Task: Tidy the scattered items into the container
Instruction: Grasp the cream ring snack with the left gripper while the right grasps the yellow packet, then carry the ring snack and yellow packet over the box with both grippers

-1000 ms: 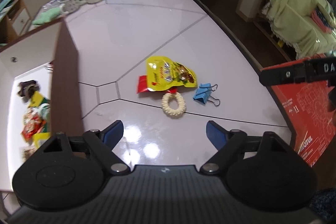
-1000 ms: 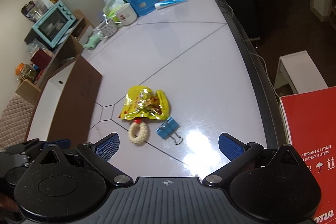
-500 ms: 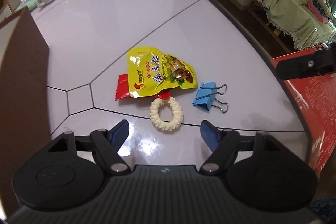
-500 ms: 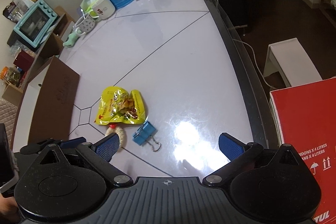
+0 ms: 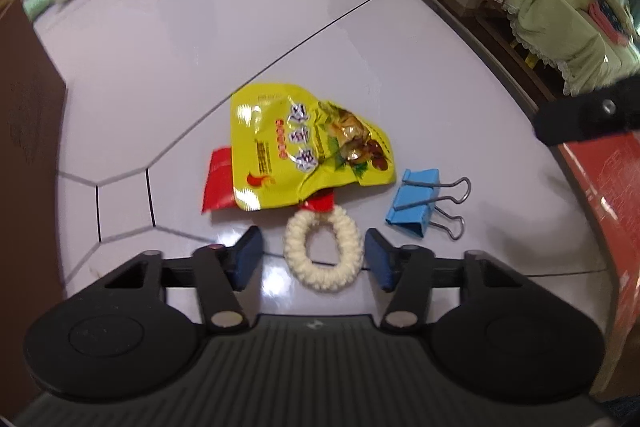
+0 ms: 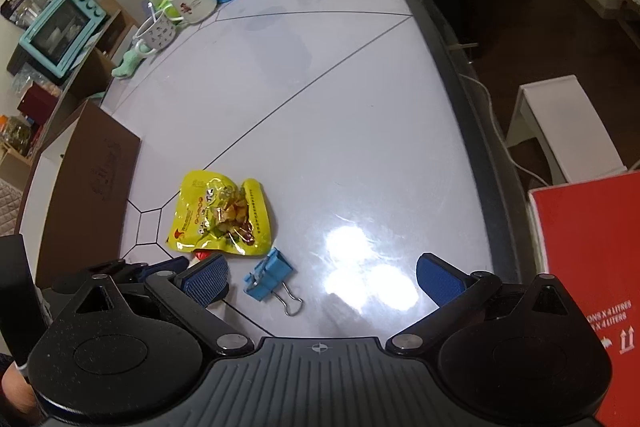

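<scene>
Closing left tool (image 5: 312,259) around soft, light cream ring (image 5: 323,251) on bench (image 5: 240,47), pads not yet touching; right tool (image 6: 322,281) spread, empty

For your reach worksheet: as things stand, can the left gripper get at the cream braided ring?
Probably yes. The left gripper already straddles the cream braided ring, jaws closing with nothing between pads and ring; only the yellow snack pouch lies just beyond.

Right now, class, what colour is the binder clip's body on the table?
Blue, with silver wire handles; the binder clip shows best in the left wrist view.
</scene>
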Tool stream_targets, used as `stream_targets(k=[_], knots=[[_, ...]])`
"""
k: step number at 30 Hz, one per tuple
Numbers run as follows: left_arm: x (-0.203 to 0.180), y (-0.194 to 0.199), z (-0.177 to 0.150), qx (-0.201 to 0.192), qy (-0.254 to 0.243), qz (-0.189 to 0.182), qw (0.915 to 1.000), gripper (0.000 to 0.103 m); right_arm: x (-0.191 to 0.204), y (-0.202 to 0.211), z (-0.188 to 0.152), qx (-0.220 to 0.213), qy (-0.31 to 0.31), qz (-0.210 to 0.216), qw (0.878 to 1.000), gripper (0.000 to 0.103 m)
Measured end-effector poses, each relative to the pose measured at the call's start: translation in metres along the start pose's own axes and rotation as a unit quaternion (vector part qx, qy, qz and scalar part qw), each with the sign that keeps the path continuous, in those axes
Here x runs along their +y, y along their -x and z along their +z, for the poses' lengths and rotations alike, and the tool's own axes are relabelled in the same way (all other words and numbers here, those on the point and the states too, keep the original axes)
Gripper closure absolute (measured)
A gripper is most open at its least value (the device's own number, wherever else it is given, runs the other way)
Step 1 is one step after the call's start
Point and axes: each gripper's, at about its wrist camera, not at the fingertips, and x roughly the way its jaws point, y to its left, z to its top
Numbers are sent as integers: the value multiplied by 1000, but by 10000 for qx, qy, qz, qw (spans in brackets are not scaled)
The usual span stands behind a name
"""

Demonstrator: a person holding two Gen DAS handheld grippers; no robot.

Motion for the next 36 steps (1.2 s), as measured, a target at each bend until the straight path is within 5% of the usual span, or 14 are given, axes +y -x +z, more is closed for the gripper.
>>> stream_targets(k=[2, 4, 12, 21, 23, 27, 32, 36], knots=[[0, 2, -1, -32, -92, -3, 10000, 80, 5, -7, 3, 26, 99, 80, 9999, 0], [4, 5, -3, 25, -71, -60, 10000, 87, 10, -15, 5, 37, 206, 190, 9996, 0], [20, 31, -23, 197, 15, -74, 9998, 88, 35, -57, 14, 151, 651, 598, 9960, 0], [23, 57, -20, 42, 240, -122, 9996, 88, 60, -97, 25, 189, 882, 537, 9945, 2], [24, 58, -18, 23, 257, -132, 9996, 88, 65, -104, 24, 261, 972, 490, 9937, 33], [23, 56, -18, 32, 275, -108, 9996, 88, 77, -110, 18, 252, 1391, 343, 9894, 33], [25, 55, -18, 61, 351, -80, 9993, 88, 70, -108, 16, 234, 1400, 341, 9893, 60], [26, 57, -18, 29, 366, -70, 9993, 88, 58, -96, 17, 165, 1158, 339, 9926, 60]])
